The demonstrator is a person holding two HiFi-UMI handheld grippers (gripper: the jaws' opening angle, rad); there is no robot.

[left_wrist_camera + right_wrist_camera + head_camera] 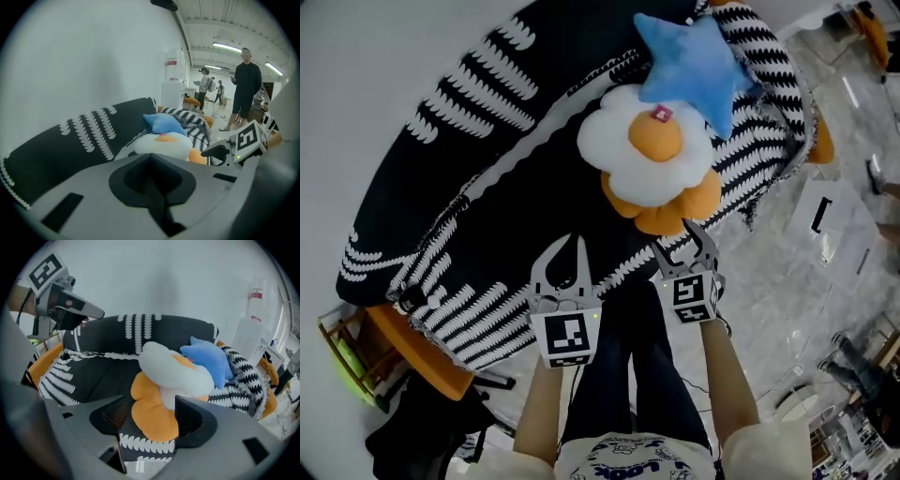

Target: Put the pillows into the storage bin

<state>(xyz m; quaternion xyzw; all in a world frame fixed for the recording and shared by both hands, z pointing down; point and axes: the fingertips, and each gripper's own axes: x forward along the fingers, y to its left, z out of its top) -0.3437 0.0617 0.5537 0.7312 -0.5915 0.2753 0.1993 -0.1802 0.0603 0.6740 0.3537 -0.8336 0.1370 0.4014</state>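
Nearest the person, the left hand-held gripper [572, 242] has its jaws drawn together on nothing. The right hand-held gripper [680, 242] has its jaws spread wide. It points down at the lower orange petal of the flower-shaped plush pillow with white petals and an orange centre [647, 150], and is close to the petal but not pressing it.

This pillow lies on the sofa draped in a black-and-white patterned throw [487, 187]. It looks light, soft and easily squashed, with nothing fragile about it. A single petal would probably flop or slip out, so the thicker body where the petals join seems the safer hold.

Behind it, overlapping its far edge, rests the blue star-shaped plush pillow [689, 66], likely just as light. One of its arms, taken near the root, would suit the jaws.

The storage bin cannot be picked out with confidence in any view.
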